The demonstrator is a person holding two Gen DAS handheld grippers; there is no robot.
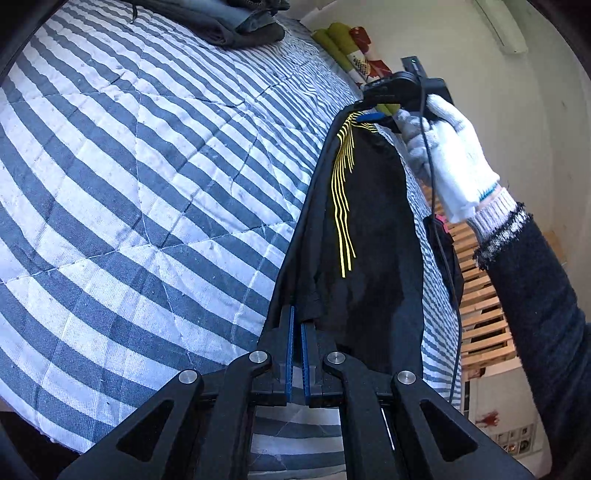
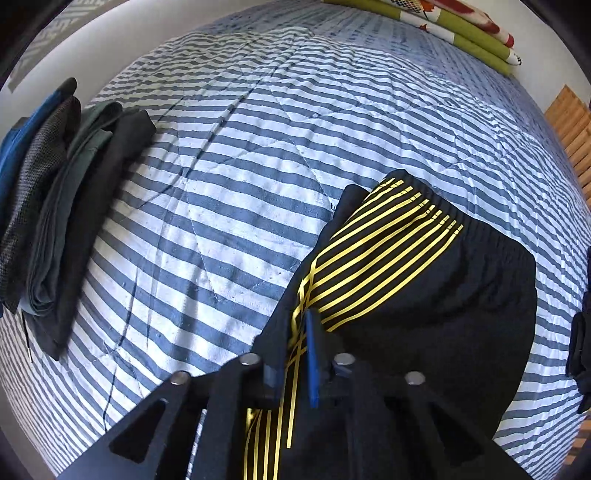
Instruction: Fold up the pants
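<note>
Black pants (image 1: 369,229) with thin yellow stripes hang stretched along the right side of a striped quilt (image 1: 147,166). My left gripper (image 1: 297,314) is shut on the near edge of the black fabric. At the far end, a white-gloved hand (image 1: 450,147) holds my right gripper (image 1: 369,116) at the striped corner. In the right wrist view the pants (image 2: 443,288) lie partly bunched on the quilt (image 2: 240,166). The striped fabric runs between the fingers of my right gripper (image 2: 295,321). Those jaws stand a little apart and are not pressing on it.
A stack of folded dark clothes (image 2: 55,206) sits at the quilt's left edge, also seen far off as folded clothes (image 1: 236,26). A green patterned bundle (image 2: 461,29) lies at the far edge. Wooden bed slats (image 1: 480,288) show past the right side.
</note>
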